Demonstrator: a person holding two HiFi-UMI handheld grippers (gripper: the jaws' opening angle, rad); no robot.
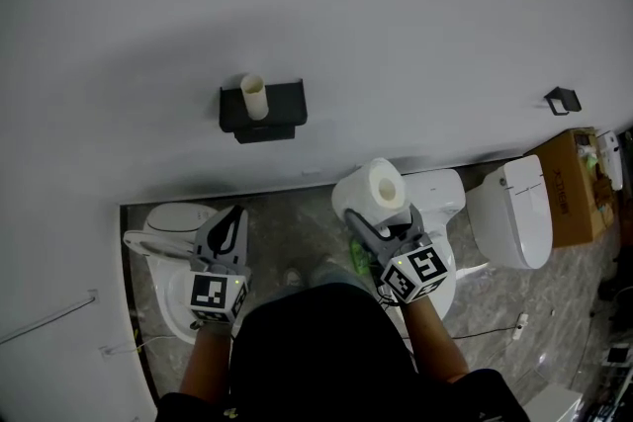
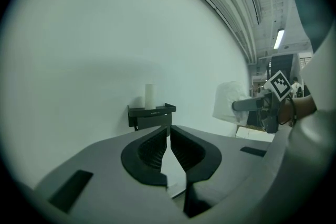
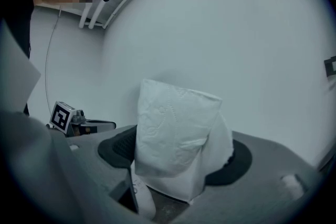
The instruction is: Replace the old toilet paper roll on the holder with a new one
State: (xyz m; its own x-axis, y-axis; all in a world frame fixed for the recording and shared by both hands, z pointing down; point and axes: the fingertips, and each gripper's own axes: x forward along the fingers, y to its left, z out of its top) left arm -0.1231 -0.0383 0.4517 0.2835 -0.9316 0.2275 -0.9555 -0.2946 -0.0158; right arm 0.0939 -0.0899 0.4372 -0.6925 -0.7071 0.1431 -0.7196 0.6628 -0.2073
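The black holder (image 1: 263, 111) hangs on the white wall with a bare cardboard tube (image 1: 254, 97) standing upright on it. My right gripper (image 1: 384, 224) is shut on a full white toilet paper roll (image 1: 372, 192), held below and to the right of the holder. In the right gripper view the roll (image 3: 176, 136) fills the space between the jaws. My left gripper (image 1: 227, 228) is shut and empty, below the holder and short of it. Over its closed jaws in the left gripper view I see the holder (image 2: 152, 114) and the tube (image 2: 150, 96) straight ahead.
A white toilet (image 1: 166, 234) sits under my left gripper and another (image 1: 447, 196) under my right. A third toilet (image 1: 514, 212) and a cardboard box (image 1: 574, 185) stand further right. A small black bracket (image 1: 562, 100) is on the wall at right.
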